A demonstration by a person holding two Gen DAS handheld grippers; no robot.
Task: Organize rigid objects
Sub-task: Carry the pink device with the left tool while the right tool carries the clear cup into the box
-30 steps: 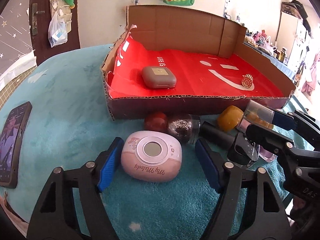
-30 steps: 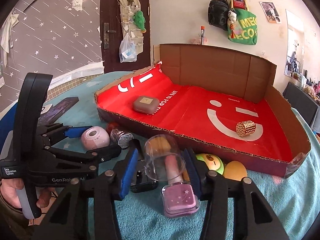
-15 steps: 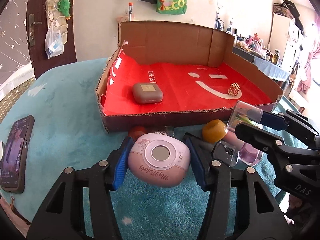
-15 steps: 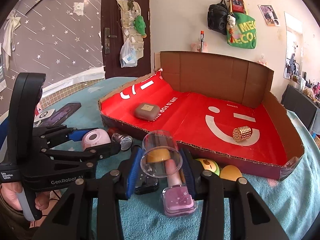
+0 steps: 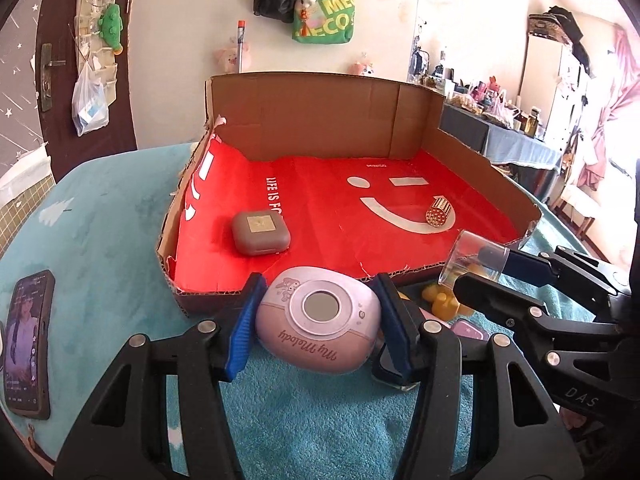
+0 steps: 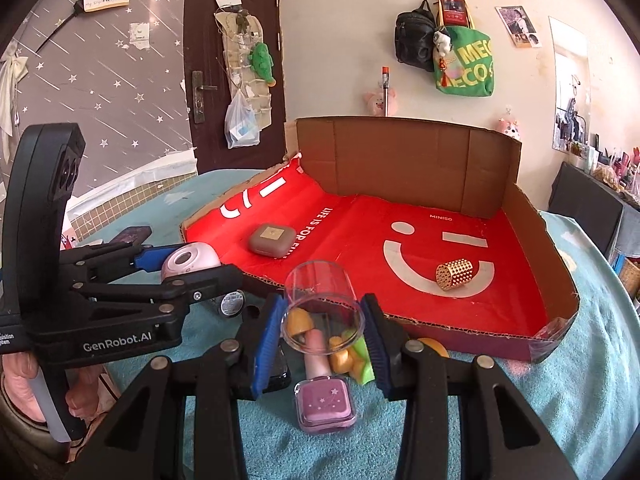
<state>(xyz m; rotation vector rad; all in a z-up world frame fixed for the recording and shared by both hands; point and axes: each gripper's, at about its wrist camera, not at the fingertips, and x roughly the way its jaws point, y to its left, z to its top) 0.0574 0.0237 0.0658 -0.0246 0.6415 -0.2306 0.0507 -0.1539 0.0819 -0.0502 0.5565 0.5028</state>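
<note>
My left gripper (image 5: pixel 318 326) is shut on a pink My Melody case (image 5: pixel 318 334) and holds it above the teal cloth, just before the front wall of the cardboard box (image 5: pixel 304 120). My right gripper (image 6: pixel 322 322) is shut on a clear plastic cup (image 6: pixel 322 304), lifted near the box's front edge; the cup also shows in the left wrist view (image 5: pixel 466 258). Inside the red-lined box lie a brown square case (image 5: pixel 261 232) and a gold perforated cylinder (image 5: pixel 439 211).
On the cloth under my right gripper lie a pink nail polish bottle (image 6: pixel 324 398), yellow and green small pieces (image 6: pixel 352 354) and a small jar (image 6: pixel 231 304). A phone (image 5: pixel 26 344) lies at the left on the teal cloth (image 5: pixel 100 232).
My left gripper shut on the pink case and lifted it toward the box. My right gripper rose with the clear cup, leaving the nail polish bottle on the cloth.
</note>
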